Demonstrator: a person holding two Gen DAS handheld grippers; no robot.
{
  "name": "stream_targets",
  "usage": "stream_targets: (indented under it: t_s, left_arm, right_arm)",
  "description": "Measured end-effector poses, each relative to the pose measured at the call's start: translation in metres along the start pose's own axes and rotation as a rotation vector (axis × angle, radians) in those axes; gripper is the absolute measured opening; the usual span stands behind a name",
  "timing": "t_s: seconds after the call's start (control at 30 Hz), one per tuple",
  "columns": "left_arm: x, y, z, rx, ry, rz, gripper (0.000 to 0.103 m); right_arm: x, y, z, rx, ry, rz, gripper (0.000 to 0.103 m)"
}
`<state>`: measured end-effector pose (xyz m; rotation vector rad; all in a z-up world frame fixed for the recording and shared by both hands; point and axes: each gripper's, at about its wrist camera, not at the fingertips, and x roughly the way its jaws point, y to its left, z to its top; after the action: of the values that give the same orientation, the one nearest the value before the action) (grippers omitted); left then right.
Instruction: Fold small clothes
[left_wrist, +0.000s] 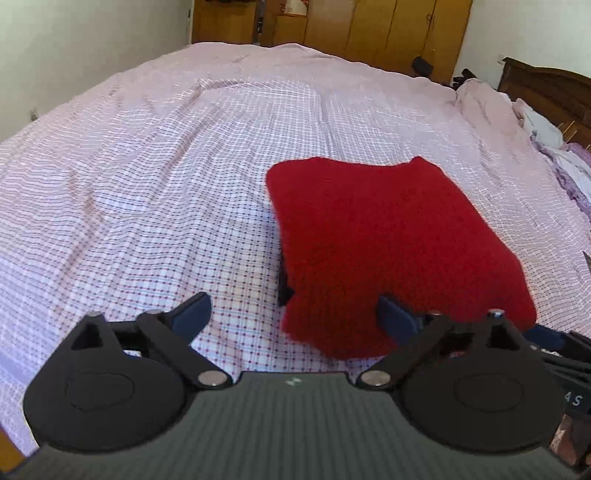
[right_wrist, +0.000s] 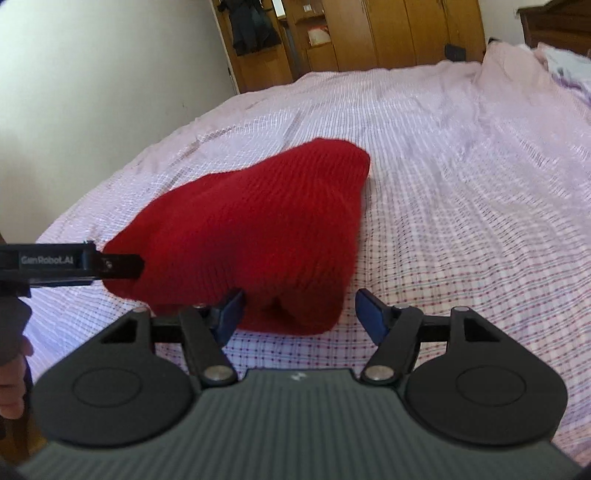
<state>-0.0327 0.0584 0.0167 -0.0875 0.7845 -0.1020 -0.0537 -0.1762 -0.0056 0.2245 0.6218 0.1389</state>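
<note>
The left claw is spread wide and holds nothing. The right claw is open too, with the near edge of the red knit garment between its fingers, not pinched. The garment lies folded on the checked bed. Wooden wardrobes stand far behind.

Left gripper: jaws spread wide, nothing gripped, tilted downward. Right gripper: jaws parted, pads pressing nothing, tilted downward. A hand shows left of the right gripper.
</note>
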Motion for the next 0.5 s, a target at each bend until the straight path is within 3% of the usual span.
stream_targets:
  t_s: [0.27, 0.5]
  left_arm:
    - [-0.005, -0.009, -0.021, -0.019, 0.048, -0.005, 0.103]
    - [0.006, -0.030, -0.047, 0.038, 0.095, -0.003, 0.103]
  right_arm:
    - [-0.020, -0.002, -0.008, 0.029, -0.006, -0.003, 0.082]
    - [-0.026, 0.005, -0.024, -0.025, 0.002, -0.038, 0.083]
